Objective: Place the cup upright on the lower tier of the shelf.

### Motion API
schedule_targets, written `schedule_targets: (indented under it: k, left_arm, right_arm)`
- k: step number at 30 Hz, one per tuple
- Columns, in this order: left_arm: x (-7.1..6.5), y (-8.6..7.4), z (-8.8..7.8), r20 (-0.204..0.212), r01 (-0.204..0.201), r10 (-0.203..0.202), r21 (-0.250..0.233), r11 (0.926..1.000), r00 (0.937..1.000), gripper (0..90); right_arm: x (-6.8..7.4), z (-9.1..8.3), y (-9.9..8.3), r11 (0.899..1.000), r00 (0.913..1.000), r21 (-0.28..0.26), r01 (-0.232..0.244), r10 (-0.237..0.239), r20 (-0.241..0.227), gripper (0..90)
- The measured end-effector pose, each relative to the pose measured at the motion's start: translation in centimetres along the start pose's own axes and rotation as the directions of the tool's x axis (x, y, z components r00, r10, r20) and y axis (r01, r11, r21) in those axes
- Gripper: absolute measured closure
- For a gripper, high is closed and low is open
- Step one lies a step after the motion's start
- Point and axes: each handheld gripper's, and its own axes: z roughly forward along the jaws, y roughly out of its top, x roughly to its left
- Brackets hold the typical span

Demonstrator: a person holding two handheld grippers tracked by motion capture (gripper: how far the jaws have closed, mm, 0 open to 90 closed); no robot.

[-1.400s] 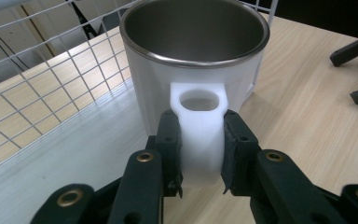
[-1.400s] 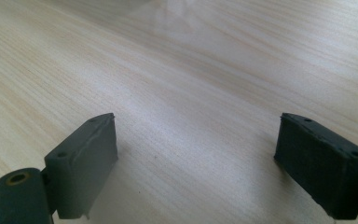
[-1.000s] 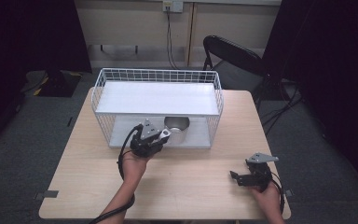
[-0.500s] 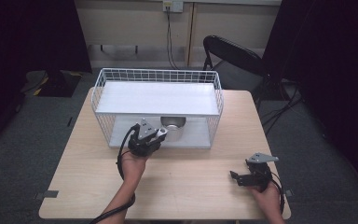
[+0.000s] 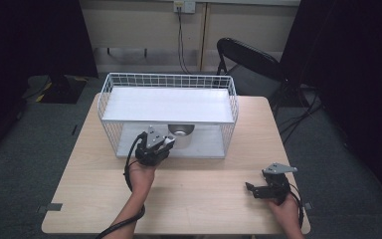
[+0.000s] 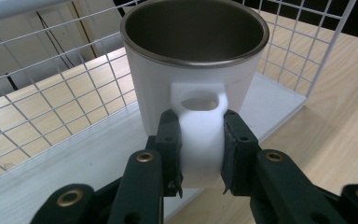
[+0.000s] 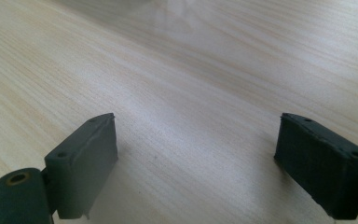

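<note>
A white mug (image 6: 196, 60) with a steel inside stands upright on the white bottom board (image 6: 98, 158) of a white wire basket (image 5: 169, 78), under its white upper shelf (image 5: 166, 104). My left gripper (image 6: 200, 149) is shut on the mug's handle (image 6: 199, 133), one pad on each side. In the high view the left gripper (image 5: 166, 143) reaches into the basket's open front toward the mug (image 5: 181, 134). My right gripper (image 5: 251, 189) rests low over the table's front right, and its jaws (image 7: 198, 158) stand wide open over bare wood with nothing between them.
The wire basket takes up the far half of the wooden table (image 5: 204, 199). A black folding chair (image 5: 248, 62) stands behind the table's far right corner. Cables trail from both grippers toward the near edge.
</note>
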Motion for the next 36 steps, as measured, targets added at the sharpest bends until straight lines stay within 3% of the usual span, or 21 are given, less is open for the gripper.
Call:
schedule_targets:
  k: [14,36]
  left_arm:
    - [0.6,-0.7,0.5,-0.052,0.011,-0.012,-0.005,0.9999,0.9986,72.1]
    - [1.3,-1.2,0.7,-0.099,0.015,-0.015,0.004,0.9999,0.995,72.1]
  right_arm:
    - [0.0,0.0,0.0,1.0,1.0,0.0,0.0,0.0,0.0,11.7]
    - [0.0,0.0,0.0,1.0,1.0,0.0,0.0,0.0,0.0,11.8]
